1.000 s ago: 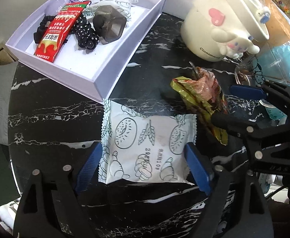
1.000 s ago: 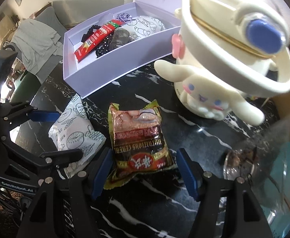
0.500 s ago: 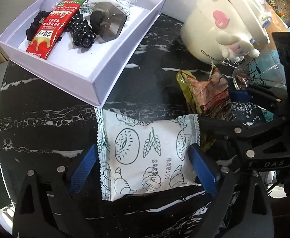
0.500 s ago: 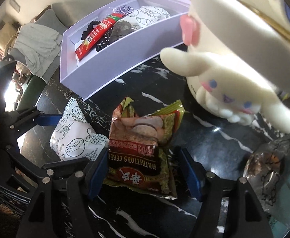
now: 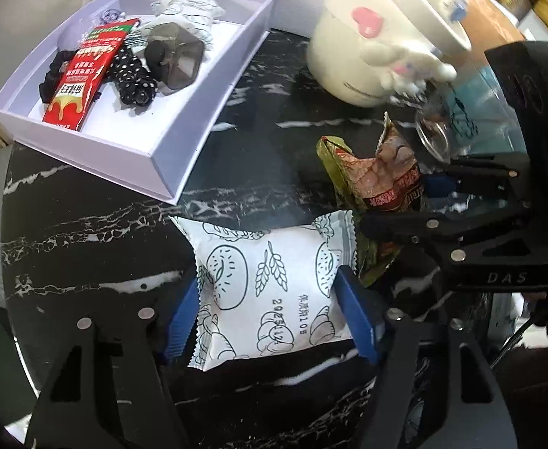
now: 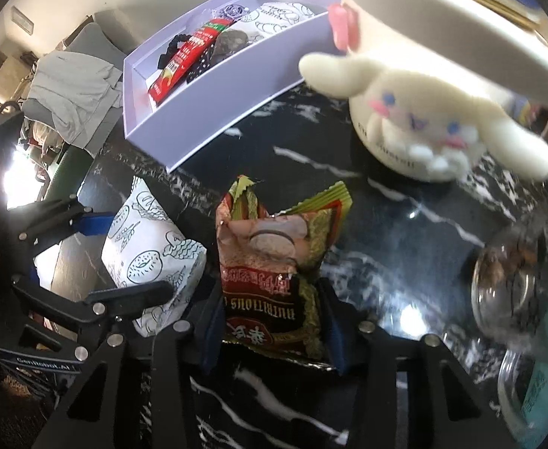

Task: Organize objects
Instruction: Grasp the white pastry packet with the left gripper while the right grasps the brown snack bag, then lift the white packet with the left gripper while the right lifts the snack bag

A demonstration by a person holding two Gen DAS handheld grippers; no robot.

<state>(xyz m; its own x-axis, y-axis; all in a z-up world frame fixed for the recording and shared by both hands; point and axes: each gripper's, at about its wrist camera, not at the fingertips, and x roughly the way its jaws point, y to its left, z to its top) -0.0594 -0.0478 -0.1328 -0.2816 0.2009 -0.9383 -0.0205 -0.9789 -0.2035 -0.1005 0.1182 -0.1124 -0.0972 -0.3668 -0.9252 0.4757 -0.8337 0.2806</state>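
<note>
Both grippers have closed in since a second ago: the left gripper [image 5: 270,299] now pinches the white pastry packet [image 5: 270,280] between its blue pads, and the right gripper [image 6: 270,321] squeezes the crumpled cereal sachet [image 6: 274,273] so its top stands up off the black marble table [image 5: 87,224]. Each snack seems gripped across its width for a lift. Farther off, the open lavender box [image 5: 184,138], already holding a red sachet [image 5: 87,78], a dotted scrunchie [image 5: 133,78] and another pastry packet, is the likely destination, left of the Cinnamoroll pot [image 5: 367,56].

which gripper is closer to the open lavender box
Left. The left hand-held gripper, shut on the white pastry packet, sits just below the box; the right hand-held gripper is farther right.
</note>
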